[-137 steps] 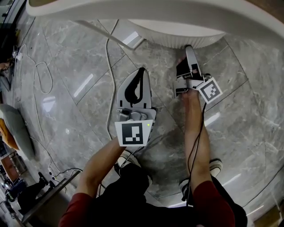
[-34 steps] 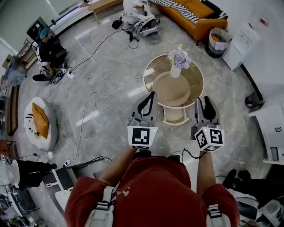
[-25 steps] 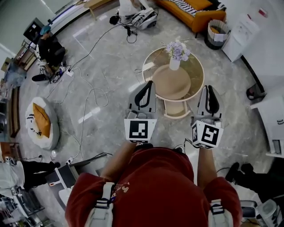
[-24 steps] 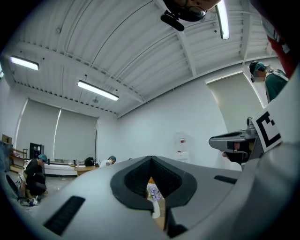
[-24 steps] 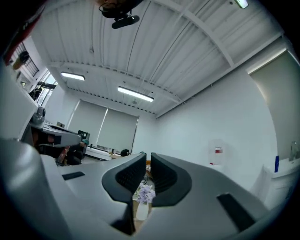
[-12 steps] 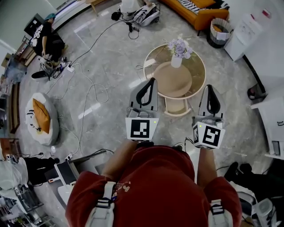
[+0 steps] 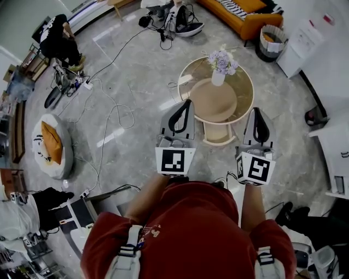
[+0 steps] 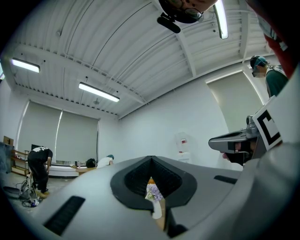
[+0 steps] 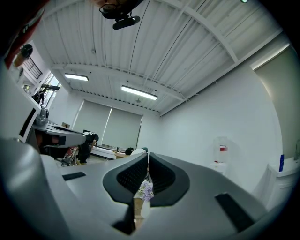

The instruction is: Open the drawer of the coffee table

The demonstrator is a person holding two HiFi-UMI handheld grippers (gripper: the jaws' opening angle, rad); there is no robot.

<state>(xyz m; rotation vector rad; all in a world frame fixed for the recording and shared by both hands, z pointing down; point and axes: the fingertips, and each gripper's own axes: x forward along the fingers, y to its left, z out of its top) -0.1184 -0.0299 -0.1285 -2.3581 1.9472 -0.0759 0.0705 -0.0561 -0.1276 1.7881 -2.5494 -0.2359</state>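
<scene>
We stand on a grey marble floor [image 7: 136, 76] in a wide room, with an orange sofa [image 7: 240, 16] along its far edge. The round coffee table [image 7: 244, 92] is ahead of us, its glass surface over a tan inner disc. To the left, well apart from it, a white pouf [image 7: 41, 163] carrying an orange cushion [image 7: 52, 150] lies on the floor among loose white cables [image 7: 109, 117]. The drawer [image 7: 217, 132] juts from the near edge of the coffee table toward us, pulled out with its tan inside showing. In the head view it lies between our 2 grippers. We hold both grippers out level, clear of the coffee table and touching nothing. The left gripper [image 7: 188, 101] has its jaw tips meeting, with nothing between them. The right gripper [image 7: 256, 109] has its jaws drawn together to a thin slit, and it is likewise empty. A white vase of pale purple flowers [image 7: 220, 68] stands near the far edge of the surface. It shows small through the hollow behind the jaw tips in each gripper view.
</scene>
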